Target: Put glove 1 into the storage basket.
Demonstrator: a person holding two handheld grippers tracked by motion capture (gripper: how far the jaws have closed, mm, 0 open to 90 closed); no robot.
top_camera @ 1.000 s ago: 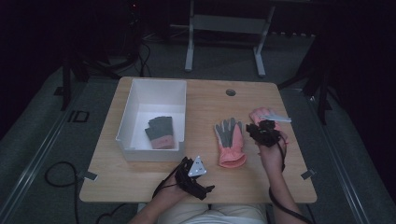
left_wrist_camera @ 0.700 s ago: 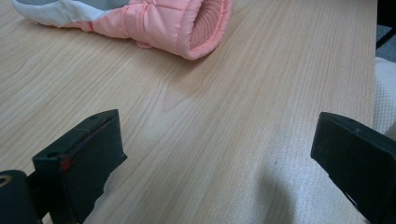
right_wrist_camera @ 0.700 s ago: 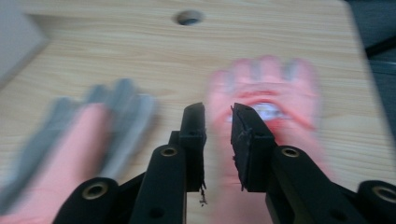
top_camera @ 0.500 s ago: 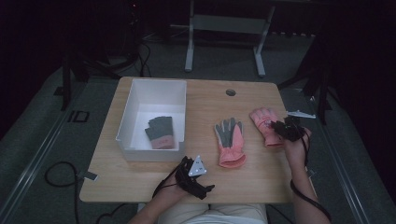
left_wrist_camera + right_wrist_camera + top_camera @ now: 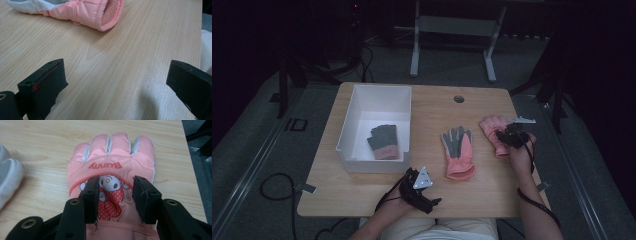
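A pink glove [image 5: 492,131] with a cartoon print and the word Bunny [image 5: 112,155] lies flat, back up, at the table's right side. My right gripper [image 5: 511,137] rests over its wrist end; its jaws [image 5: 115,195] have just been opening and stand apart, with the print showing between them and not pinched. A second pink glove [image 5: 458,152], grey palm up, lies mid-table. Near the front edge my left gripper [image 5: 418,186] stands wide open [image 5: 115,82] over bare wood, and that glove's cuff [image 5: 97,15] is just ahead of it.
A white bin [image 5: 345,135] at the table's left holds a grey and pink glove [image 5: 383,141]. A round cable hole [image 5: 459,99] sits near the far edge. A metal stand [image 5: 452,25] is on the floor behind the table [image 5: 432,110].
The right hand carried the Bunny glove to the right, away from the middle glove, and lowered it flat onto the table. Its jaws have spread. The left hand has not moved.
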